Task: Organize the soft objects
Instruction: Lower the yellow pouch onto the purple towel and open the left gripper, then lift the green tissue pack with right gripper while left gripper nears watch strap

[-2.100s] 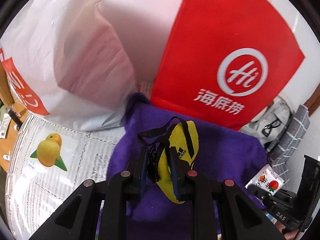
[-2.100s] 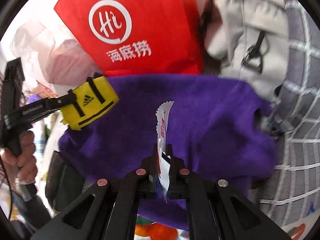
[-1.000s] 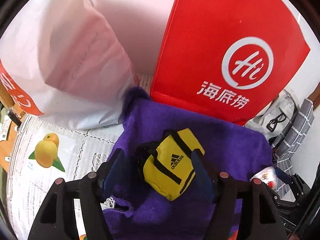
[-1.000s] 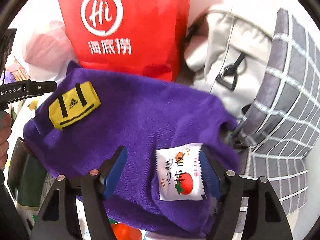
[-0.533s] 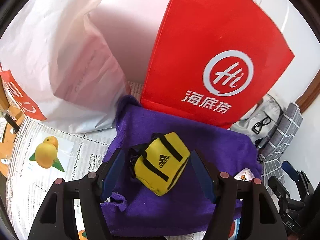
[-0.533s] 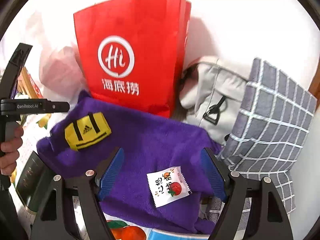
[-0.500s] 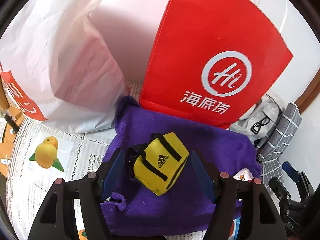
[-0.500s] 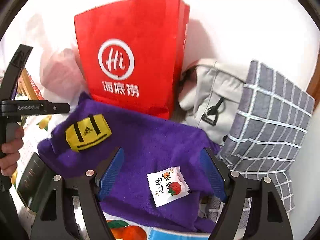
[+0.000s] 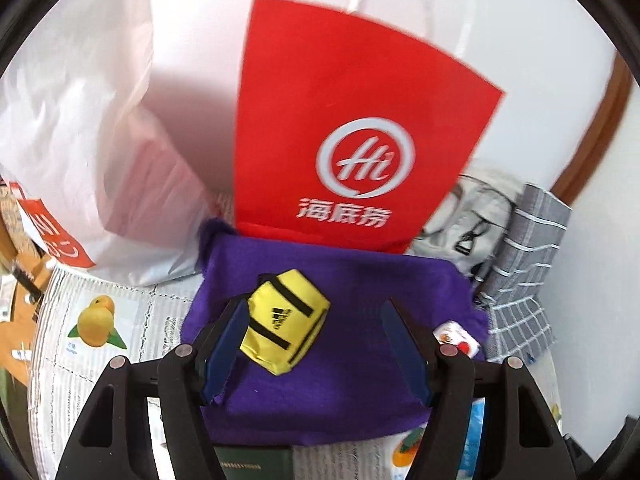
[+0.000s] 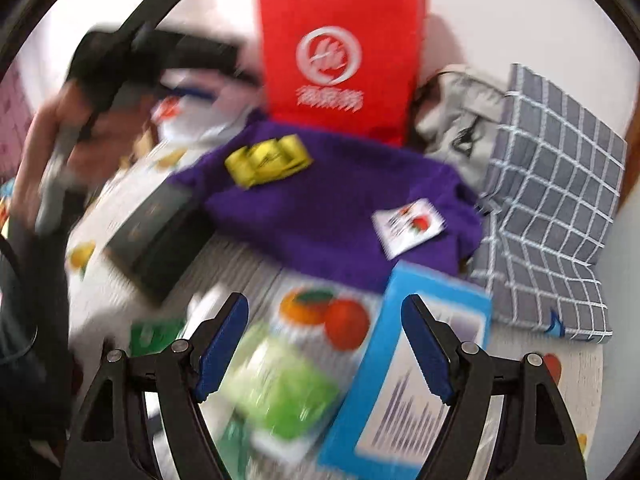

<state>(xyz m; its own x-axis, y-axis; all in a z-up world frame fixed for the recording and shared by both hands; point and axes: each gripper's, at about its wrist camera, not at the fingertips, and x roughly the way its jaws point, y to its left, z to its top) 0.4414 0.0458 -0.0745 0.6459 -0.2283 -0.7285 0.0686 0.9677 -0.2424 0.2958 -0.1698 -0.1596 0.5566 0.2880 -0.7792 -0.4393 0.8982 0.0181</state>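
the left tongs (image 9: 314,344) stood open with nothing pinched between them. the yellow pouch (image 9: 286,326) lay free on the purple towel (image 9: 352,376), nearer the left blue pad than the right one; whether it touched that pad could not be told. the snack packet (image 9: 458,338) lay near the towel's right edge, partly behind the right finger.

the right tongs (image 10: 324,350) were open too and empty, above a blue box (image 10: 404,380) and a green packet (image 10: 280,388) on the fruit-printed counter (image 10: 576,376). that view was blurred. in it the yellow pouch (image 10: 268,160) sat toward the far left of the purple towel (image 10: 320,216) and the snack packet (image 10: 408,226) toward its near right, well apart from each other. a dark book (image 10: 156,232) lay just beside the towel's left edge.

behind the towel stood a red paper bag (image 9: 344,128), upright, with a white plastic bag (image 9: 88,140) to its left and a grey bag (image 9: 476,224) and checked cloth (image 9: 524,272) to its right. a person's hand (image 10: 60,136) held the other tool at the left of the right view.
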